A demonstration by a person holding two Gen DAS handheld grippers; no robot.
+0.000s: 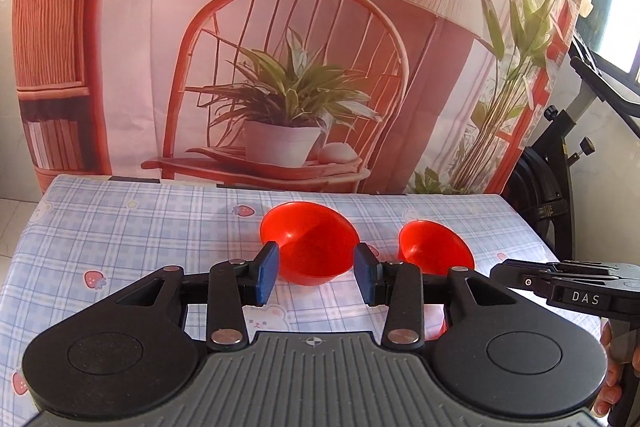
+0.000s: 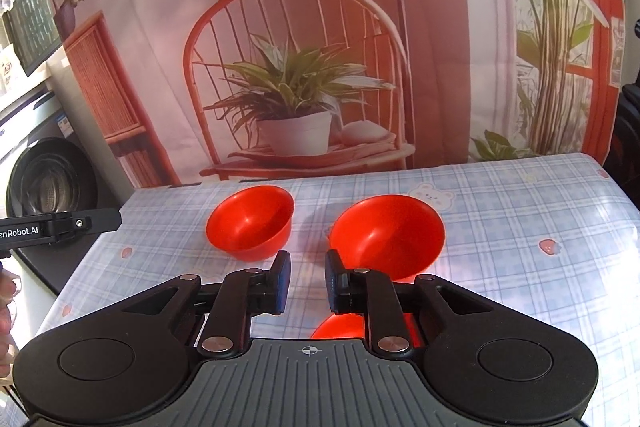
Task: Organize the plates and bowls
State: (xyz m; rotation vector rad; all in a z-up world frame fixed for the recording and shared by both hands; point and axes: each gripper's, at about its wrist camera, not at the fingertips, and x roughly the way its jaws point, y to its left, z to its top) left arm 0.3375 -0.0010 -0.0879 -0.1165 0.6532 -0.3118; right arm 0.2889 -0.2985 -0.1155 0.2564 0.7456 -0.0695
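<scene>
Two red plastic bowls sit apart on a bench under a checked cloth: left bowl [image 1: 310, 247], right bowl [image 1: 436, 247]. Left gripper [image 1: 316, 273] and right gripper [image 2: 306, 279] hover spread, empty. The bowls look light, stiff and slippery; pinching a rim seems best.

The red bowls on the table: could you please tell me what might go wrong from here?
1. The left gripper is open close before the left bowl; advancing could push it across the smooth tablecloth.
2. A third red item lies beneath the right gripper, mostly hidden; lowering could strike it.
</scene>
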